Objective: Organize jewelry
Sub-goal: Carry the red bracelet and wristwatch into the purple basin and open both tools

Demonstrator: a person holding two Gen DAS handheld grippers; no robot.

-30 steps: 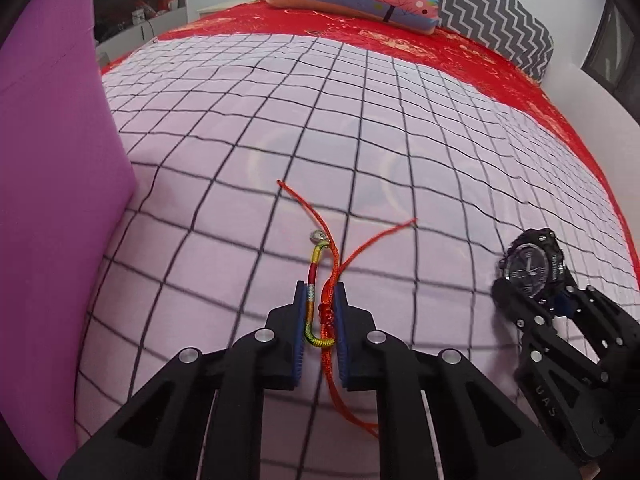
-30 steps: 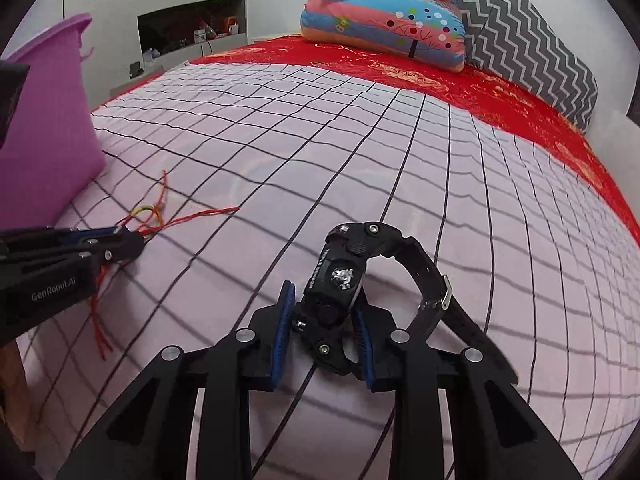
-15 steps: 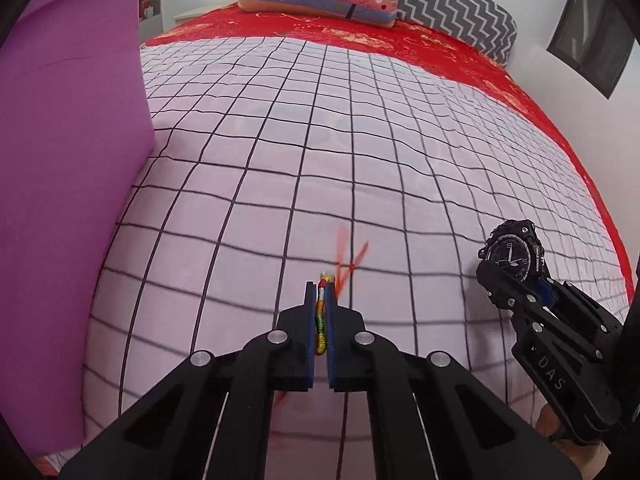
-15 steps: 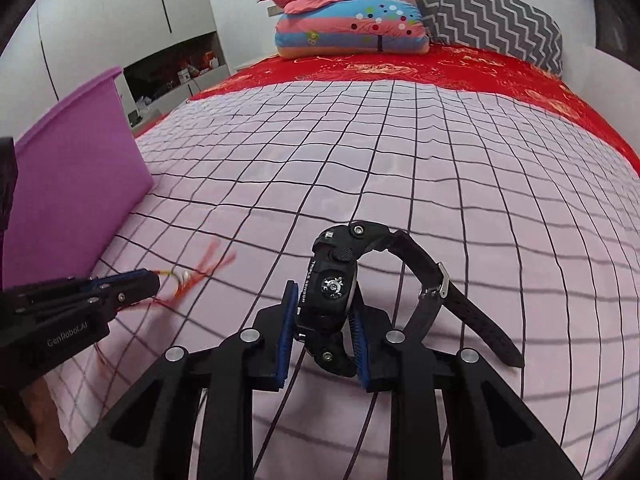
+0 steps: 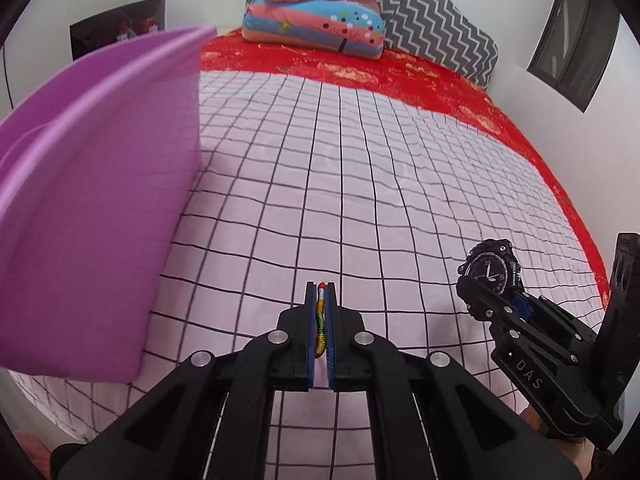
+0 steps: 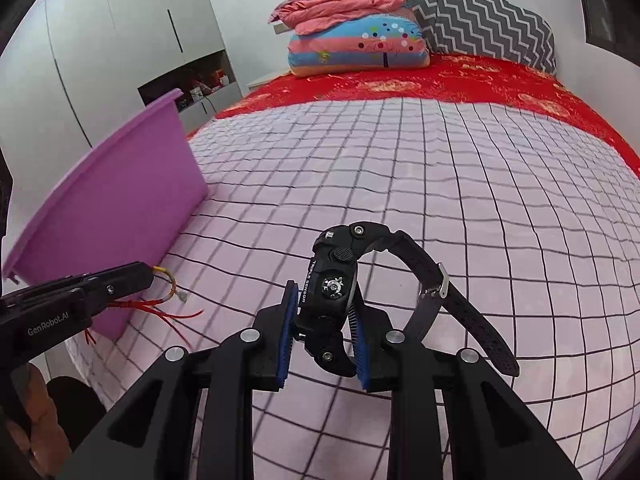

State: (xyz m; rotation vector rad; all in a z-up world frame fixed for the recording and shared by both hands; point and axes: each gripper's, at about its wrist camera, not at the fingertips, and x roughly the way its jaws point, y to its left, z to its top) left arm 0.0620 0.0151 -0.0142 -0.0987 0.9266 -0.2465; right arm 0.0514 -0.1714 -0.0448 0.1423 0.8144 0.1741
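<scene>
Since a second ago: both my grippers have risen off the bed, and the purple bin now looms closer on the left.
Left gripper: angled downward, jaws pinched tight on the braided cord bracelet, red tails dangling beside the bin.
Right gripper: angled downward, jaws narrow, clamped on the black watch case, strap looping out to the right, clear of the bed.

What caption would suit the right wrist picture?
Right gripper clamps a black watch above the checked bedspread; left gripper carries a braided bracelet beside the purple bin.
</scene>
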